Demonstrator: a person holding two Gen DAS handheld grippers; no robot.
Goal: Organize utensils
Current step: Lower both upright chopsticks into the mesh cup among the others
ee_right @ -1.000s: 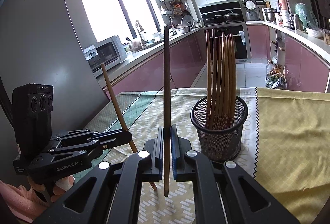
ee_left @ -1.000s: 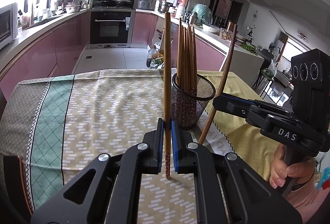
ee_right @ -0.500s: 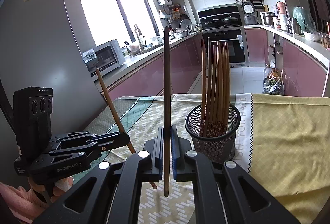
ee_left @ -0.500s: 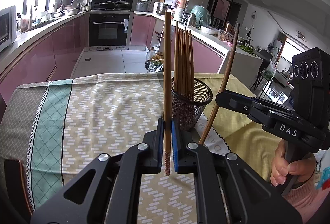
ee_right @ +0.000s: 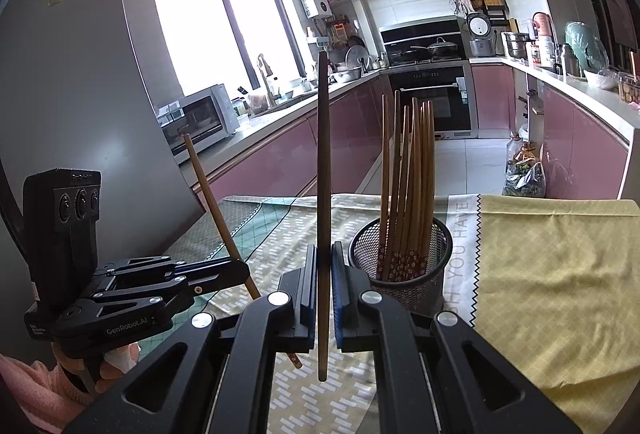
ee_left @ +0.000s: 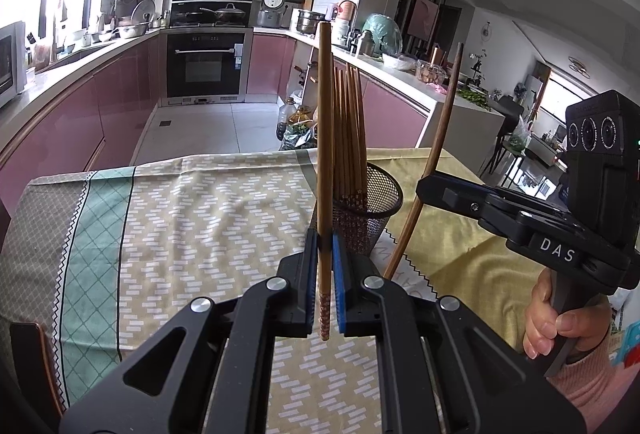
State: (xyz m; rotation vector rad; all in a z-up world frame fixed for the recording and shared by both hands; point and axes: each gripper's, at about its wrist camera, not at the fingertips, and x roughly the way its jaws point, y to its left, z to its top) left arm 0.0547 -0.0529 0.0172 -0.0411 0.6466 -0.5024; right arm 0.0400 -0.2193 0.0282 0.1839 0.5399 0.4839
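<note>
left gripper (ee_left: pixel 325 286) clamped on one upright chopstick (ee_left: pixel 325 170); right gripper (ee_right: pixel 323 298) clamped on another chopstick (ee_right: pixel 323 194); mesh holder (ee_right: pixel 400 258) of chopsticks stands near, on tablecloth (ee_left: pixel 200 226)

Pink cabinets (ee_left: pixel 120 102) along both sides, black oven (ee_left: pixel 206 64) at centre back, bright window (ee_right: pixel 224 34) upper left, white tiled floor (ee_left: pixel 208 130), grey fridge (ee_right: pixel 80 94) at left.

Mesh holder on the counter, chopsticks standing inside

The holder (ee_right: pixel 400 266) holds the chopsticks (ee_right: pixel 412 186), standing on the counter (ee_right: pixel 560 274) between both hand-held grippers, ahead of them.
</note>
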